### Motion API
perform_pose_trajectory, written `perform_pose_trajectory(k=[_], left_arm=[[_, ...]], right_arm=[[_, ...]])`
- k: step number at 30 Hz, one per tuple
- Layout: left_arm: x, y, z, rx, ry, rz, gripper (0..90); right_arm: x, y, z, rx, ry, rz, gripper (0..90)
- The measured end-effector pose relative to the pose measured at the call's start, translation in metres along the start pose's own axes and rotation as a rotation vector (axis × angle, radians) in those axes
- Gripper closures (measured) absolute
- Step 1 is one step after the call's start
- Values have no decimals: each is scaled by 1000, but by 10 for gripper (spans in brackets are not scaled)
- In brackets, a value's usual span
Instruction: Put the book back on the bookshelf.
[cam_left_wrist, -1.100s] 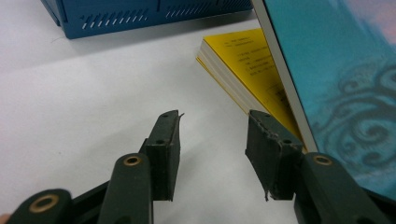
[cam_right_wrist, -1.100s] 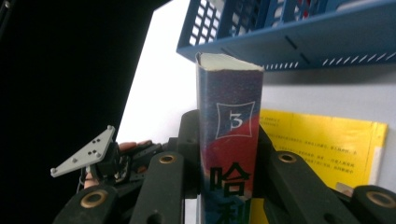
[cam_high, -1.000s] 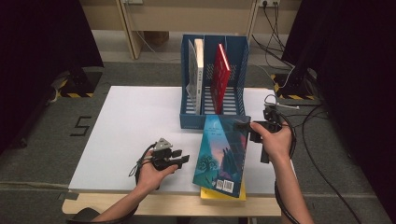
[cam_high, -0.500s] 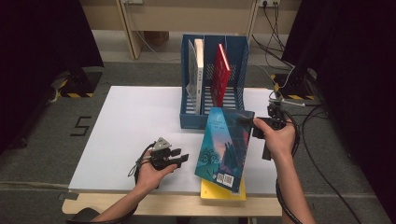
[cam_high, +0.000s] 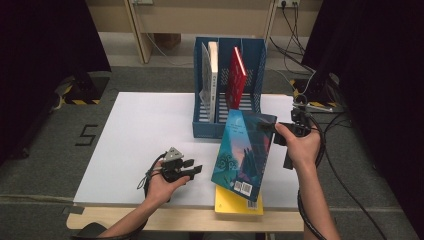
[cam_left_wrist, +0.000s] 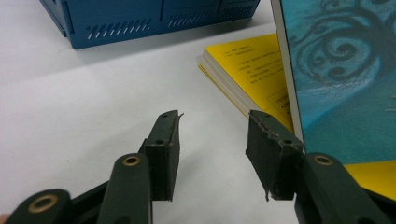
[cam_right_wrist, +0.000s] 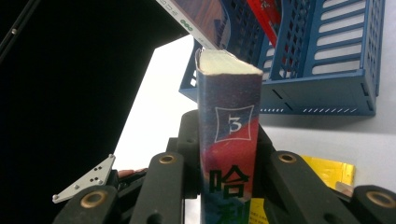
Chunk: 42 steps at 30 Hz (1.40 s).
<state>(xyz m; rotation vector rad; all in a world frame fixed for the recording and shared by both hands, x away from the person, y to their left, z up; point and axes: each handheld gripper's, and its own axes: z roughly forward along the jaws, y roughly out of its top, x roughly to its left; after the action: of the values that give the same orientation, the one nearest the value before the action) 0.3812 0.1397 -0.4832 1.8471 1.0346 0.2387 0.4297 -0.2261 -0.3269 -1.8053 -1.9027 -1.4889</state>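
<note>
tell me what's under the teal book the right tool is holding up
A yellow book lies flat on the table beneath the teal book; its far part is covered, so nothing more can be told.

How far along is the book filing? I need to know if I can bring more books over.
Done: a white book and a red book stand in the blue rack. In hand: the right gripper clamps the teal book, lifted and tilted. Left: the yellow book lies on the table; the left gripper is open, empty.

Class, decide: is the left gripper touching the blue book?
Apart. In the high view, bare white table separates the left gripper from the blue book, held up by the right gripper.
</note>
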Motion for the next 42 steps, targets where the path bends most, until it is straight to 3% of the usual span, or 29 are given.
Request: perform_pose_trajectory(k=[10,21,35,42], left_arm=[[1,0,0,3,5,0,535],[1,0,2,-4,7,-3,529],[2,-1,2,-10,8,-2,528],[4,-1,0,-11,10,-6,526]], right_arm=[[3,3,-7,-36,-7,-8,749],[6,9,-30,-140,-71,-51,747],[12,13,-34,-199,-117,-81,748],[20,17,-35,-222,-155,-119,748]])
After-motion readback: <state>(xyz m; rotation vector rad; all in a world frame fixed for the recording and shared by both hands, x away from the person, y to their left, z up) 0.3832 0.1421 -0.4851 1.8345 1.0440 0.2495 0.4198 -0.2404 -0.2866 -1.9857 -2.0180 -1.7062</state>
